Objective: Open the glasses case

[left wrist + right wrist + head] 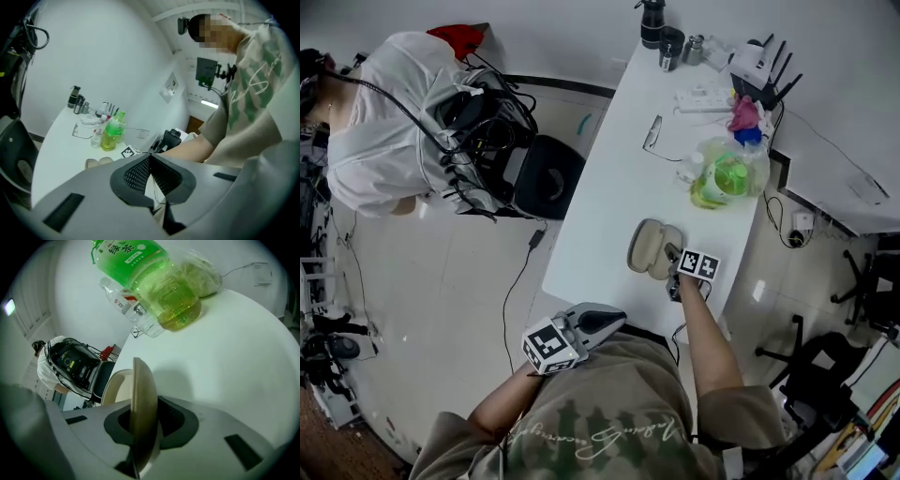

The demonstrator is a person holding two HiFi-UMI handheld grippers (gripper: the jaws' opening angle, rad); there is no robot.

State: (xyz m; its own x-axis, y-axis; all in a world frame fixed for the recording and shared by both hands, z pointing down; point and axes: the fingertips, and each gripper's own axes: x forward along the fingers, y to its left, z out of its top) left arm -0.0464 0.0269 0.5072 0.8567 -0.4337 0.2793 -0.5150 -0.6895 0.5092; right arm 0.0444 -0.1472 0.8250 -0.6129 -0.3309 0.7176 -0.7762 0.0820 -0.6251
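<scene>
The beige glasses case lies open on the white table, near its front edge. My right gripper is shut on one half of it. In the right gripper view that half stands edge-on between the pads, and the other half spreads to the left. My left gripper hangs off the table by the person's lap, shut with nothing in it. The left gripper view shows its jaws together, with the case far off on the table.
A green drink bottle in a plastic bag and a small clear bottle lie just beyond the case. Glasses, a power strip and a router sit farther back. A person in white and a black chair are at the left.
</scene>
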